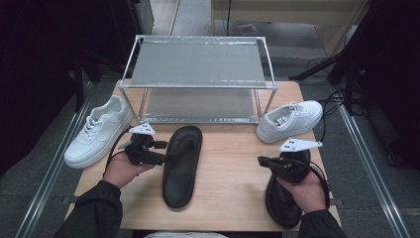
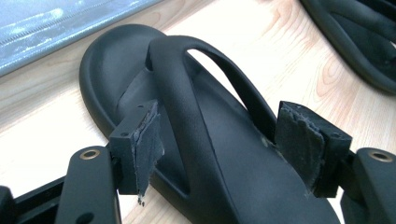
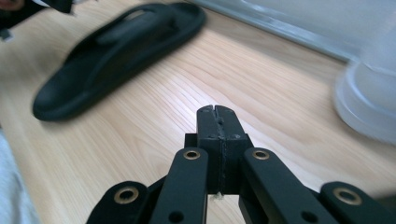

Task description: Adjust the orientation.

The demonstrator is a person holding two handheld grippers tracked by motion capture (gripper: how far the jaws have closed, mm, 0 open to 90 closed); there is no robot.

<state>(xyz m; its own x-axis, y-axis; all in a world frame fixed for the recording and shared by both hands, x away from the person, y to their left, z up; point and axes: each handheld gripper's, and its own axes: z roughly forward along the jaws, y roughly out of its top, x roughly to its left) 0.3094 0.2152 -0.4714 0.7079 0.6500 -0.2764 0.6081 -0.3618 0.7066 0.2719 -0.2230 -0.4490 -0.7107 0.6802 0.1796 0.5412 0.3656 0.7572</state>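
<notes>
A black flip-flop (image 1: 181, 168) lies lengthwise on the middle of the wooden table (image 1: 228, 168). My left gripper (image 1: 166, 152) reaches in from its left side, open. In the left gripper view the jaws straddle the strap (image 2: 182, 107) of that flip-flop (image 2: 233, 168) with gaps at both pads. A second black flip-flop (image 1: 282, 203) lies at the front right, partly under my right hand. My right gripper (image 1: 260, 161) hovers above it, pointing left, shut with nothing in it. In the right gripper view its jaws (image 3: 217, 111) are pressed together over bare wood, with the middle flip-flop (image 3: 116, 51) beyond.
A two-shelf metal shoe rack (image 1: 198, 64) stands at the back of the table. One white sneaker (image 1: 96, 131) sits at the left edge, another white sneaker (image 1: 289, 119) at the right by the rack's leg. Bare wood lies between the two flip-flops.
</notes>
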